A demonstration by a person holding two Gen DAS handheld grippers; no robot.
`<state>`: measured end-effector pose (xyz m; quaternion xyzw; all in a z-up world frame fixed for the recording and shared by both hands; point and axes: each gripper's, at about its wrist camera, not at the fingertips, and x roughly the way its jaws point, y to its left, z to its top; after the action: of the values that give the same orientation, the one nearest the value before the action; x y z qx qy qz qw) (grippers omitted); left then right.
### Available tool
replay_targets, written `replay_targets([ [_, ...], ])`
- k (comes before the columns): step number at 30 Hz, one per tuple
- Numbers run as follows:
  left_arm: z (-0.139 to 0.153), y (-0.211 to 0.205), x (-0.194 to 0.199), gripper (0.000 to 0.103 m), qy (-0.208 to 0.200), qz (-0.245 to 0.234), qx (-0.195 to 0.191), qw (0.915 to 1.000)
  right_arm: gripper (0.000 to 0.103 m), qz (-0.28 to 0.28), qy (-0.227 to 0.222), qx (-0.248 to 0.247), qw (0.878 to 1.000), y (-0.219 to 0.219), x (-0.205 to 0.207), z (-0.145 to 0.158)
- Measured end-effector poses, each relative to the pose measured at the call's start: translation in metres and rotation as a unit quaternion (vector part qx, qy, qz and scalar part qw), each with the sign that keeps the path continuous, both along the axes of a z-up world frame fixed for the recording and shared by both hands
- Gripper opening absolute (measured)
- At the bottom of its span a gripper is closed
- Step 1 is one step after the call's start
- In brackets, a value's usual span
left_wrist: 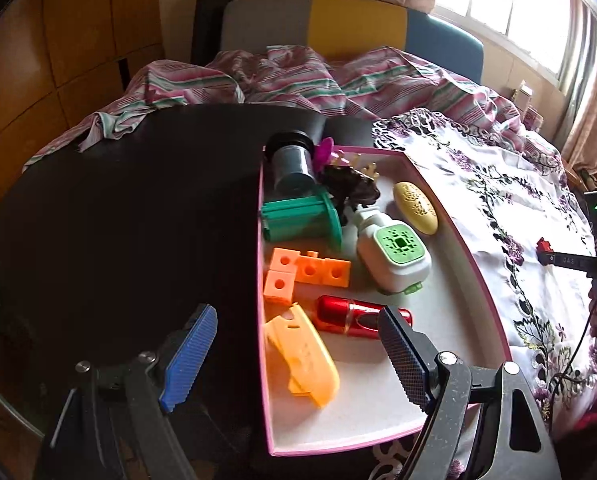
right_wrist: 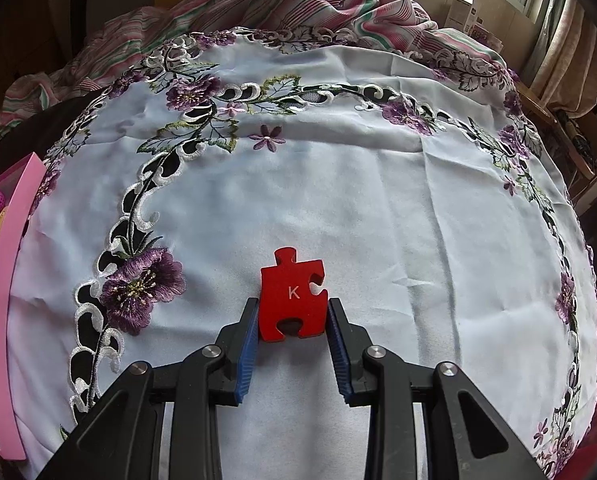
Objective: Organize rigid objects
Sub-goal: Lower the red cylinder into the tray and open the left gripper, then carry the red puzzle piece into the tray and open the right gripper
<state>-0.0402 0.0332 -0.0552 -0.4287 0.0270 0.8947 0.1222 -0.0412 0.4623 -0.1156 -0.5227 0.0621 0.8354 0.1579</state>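
Note:
A red puzzle piece point(right_wrist: 292, 296) marked K sits between the blue pads of my right gripper point(right_wrist: 292, 322), which is shut on it just over the embroidered cloth point(right_wrist: 378, 208). In the left wrist view the piece point(left_wrist: 543, 245) shows at the far right. My left gripper point(left_wrist: 294, 344) is open and empty, above the near left wall of a pink-rimmed tray point(left_wrist: 478, 256). The tray holds an orange flat part point(left_wrist: 304, 354), a red cylinder point(left_wrist: 358, 316), orange blocks point(left_wrist: 304, 274), a green spool point(left_wrist: 302, 220), a white-green device point(left_wrist: 394, 258), a yellow oval point(left_wrist: 415, 207) and a dark jar point(left_wrist: 292, 164).
The tray lies on a dark round table point(left_wrist: 130, 216), whose right half is under the cloth. The tray's pink rim point(right_wrist: 2, 304) shows at the left edge of the right wrist view. Striped bedding point(left_wrist: 282, 80) lies behind the table. Boxes point(right_wrist: 464, 12) stand by the window.

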Motion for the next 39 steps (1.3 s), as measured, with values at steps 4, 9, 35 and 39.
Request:
replay_targets([
  [4, -0.002, -0.006, -0.001, 0.083, -0.005, 0.008, 0.001, 1.0, 0.032, 0.001, 0.006, -0.002, 1.0, -0.001, 0.001, 0.003],
  [9, -0.001, -0.013, -0.002, 0.083, -0.005, 0.016, 0.003, 0.9998, 0.032, 0.011, 0.009, 0.0, 1.0, -0.005, 0.0, 0.006],
  [35, -0.004, -0.048, -0.001, 0.083, -0.009, 0.051, 0.037, 0.998, 0.032, 0.206, 0.021, -0.068, 0.976, -0.241, -0.007, 0.047],
  [39, -0.005, -0.049, 0.0, 0.083, -0.009, 0.051, 0.038, 0.9979, 0.032, 0.199, -0.001, -0.052, 0.979, -0.252, -0.014, 0.031],
])
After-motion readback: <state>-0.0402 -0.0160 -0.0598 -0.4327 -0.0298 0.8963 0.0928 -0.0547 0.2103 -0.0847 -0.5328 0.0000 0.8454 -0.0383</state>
